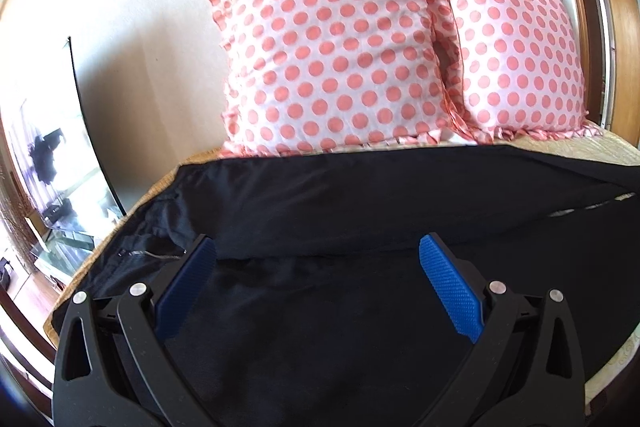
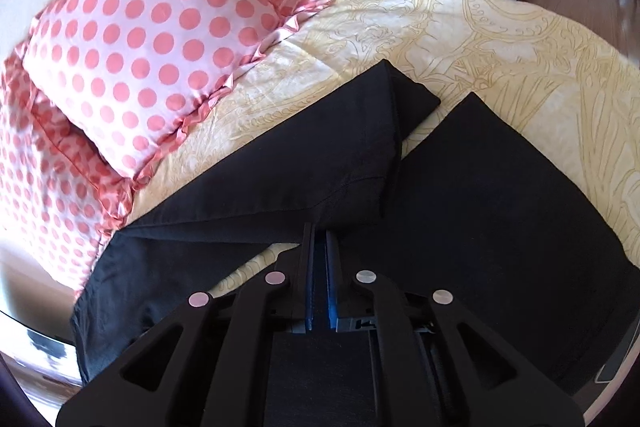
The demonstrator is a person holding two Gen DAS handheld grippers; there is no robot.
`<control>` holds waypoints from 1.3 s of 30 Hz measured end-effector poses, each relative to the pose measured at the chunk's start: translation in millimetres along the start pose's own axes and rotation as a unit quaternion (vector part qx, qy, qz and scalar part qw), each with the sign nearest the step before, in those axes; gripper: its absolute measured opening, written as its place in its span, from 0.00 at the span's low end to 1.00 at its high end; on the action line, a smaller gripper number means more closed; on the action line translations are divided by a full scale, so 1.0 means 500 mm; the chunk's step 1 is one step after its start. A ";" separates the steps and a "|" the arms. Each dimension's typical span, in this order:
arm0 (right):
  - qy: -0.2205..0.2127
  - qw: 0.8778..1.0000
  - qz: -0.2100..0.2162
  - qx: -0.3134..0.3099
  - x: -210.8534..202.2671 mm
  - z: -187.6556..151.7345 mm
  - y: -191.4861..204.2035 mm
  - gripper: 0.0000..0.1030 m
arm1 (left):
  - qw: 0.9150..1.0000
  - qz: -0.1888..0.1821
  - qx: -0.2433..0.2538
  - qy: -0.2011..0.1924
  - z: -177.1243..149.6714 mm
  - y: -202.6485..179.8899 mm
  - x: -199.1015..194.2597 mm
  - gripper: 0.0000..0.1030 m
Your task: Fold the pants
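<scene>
Black pants point(image 1: 360, 211) lie spread across the bed. In the left wrist view my left gripper point(image 1: 318, 247) is open, its blue pads point(image 1: 448, 291) wide apart just above the waist area of the pants, holding nothing. In the right wrist view my right gripper point(image 2: 320, 233) is shut on the edge of one black pant leg point(image 2: 320, 167) and lifts it, so the leg folds over. The other leg point(image 2: 500, 195) lies flat to the right.
Two pink polka-dot pillows point(image 1: 332, 51) point(image 2: 152, 39) lean against the wall at the head of the bed. The cream patterned bedspread point(image 2: 500, 39) shows beyond the legs. The bed's left edge and a glass table point(image 1: 64, 243) are at the left.
</scene>
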State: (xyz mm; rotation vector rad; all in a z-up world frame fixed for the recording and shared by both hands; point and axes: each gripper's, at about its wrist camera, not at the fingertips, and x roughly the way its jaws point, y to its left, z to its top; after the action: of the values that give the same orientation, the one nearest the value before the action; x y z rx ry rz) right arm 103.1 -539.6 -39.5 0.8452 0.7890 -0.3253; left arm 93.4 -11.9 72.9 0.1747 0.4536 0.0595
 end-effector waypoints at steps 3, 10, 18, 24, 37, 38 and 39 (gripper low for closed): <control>0.005 0.999 0.026 0.033 -0.001 -0.002 -0.016 0.27 | 1.000 0.003 0.006 -0.008 0.001 -0.002 -0.003 0.98; -0.015 0.995 0.055 0.082 0.007 0.014 -0.032 0.33 | 1.000 -0.006 0.005 0.006 -0.005 -0.005 0.007 0.98; -0.045 0.995 0.039 0.083 0.013 0.027 -0.037 0.10 | 1.000 0.003 0.004 0.012 -0.009 0.005 0.011 0.98; -0.108 0.991 0.052 0.051 -0.070 -0.006 -0.047 0.05 | 0.996 -0.045 -0.049 0.058 -0.015 0.053 0.027 0.98; -0.100 0.992 0.033 0.066 -0.098 -0.097 -0.129 0.05 | 0.975 -0.059 -0.176 0.119 0.133 0.258 0.234 0.98; -0.100 0.993 0.032 0.062 -0.099 -0.098 -0.129 0.05 | 0.971 -0.056 -0.195 0.130 0.149 0.273 0.272 0.98; -0.101 0.993 0.027 0.056 -0.100 -0.099 -0.126 0.05 | 0.967 -0.053 -0.207 0.137 0.158 0.282 0.299 0.98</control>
State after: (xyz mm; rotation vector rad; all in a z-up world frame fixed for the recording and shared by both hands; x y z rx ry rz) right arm 10.5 -543.6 -57.2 0.9213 0.5619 -0.4032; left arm 259.8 129.1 103.7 -0.2734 0.7151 0.0720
